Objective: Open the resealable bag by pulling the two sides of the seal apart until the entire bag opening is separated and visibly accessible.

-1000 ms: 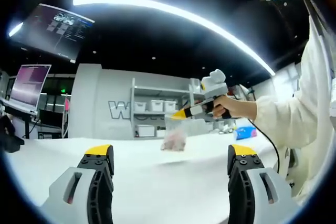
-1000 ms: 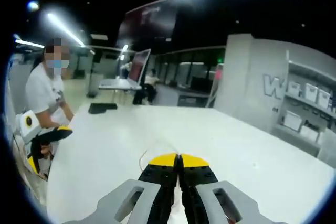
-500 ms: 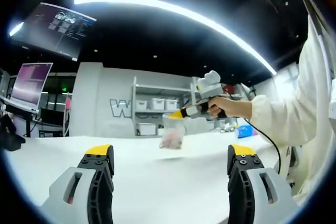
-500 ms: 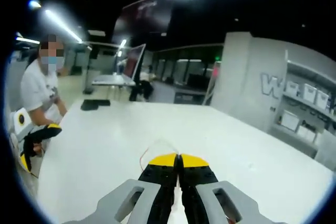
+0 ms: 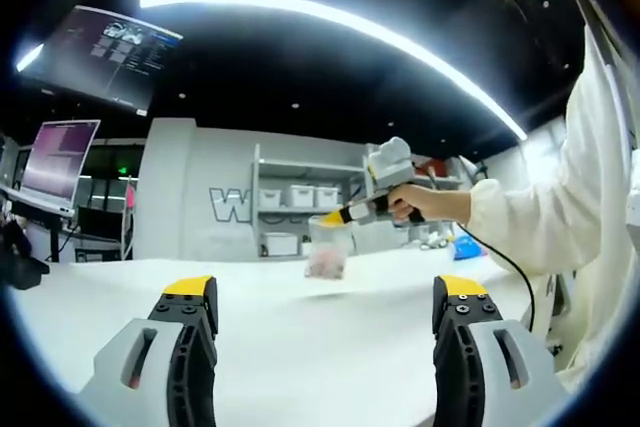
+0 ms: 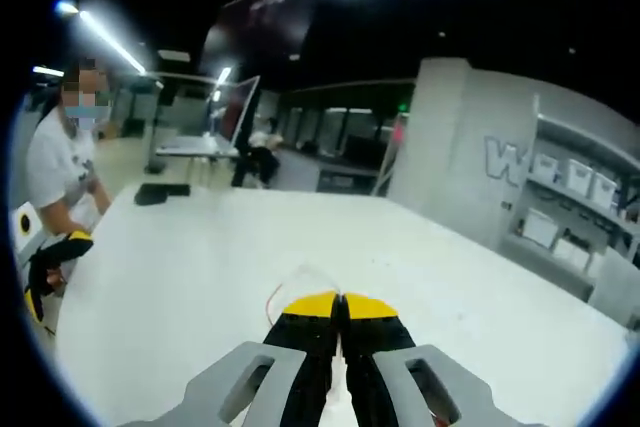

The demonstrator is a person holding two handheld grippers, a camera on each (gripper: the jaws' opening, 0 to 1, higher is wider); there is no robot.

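Note:
In the left gripper view a clear resealable bag with pinkish contents hangs in the air above the white table. The right gripper, held by a hand in a white sleeve, is shut on the bag's top edge. My left gripper stands open near the bottom of that view, well short of the bag, with nothing between its jaws. In the right gripper view the right gripper has its yellow tips pressed together on the bag's thin clear rim, which curls just above them.
The white table stretches wide in both views. White shelves with bins line the far wall. A laptop and a black object sit at the table's far end. A seated person is at the left.
The right gripper with the bag has shifted slightly left and up in the left gripper view. The right gripper view has swung, sliding the person toward the left edge.

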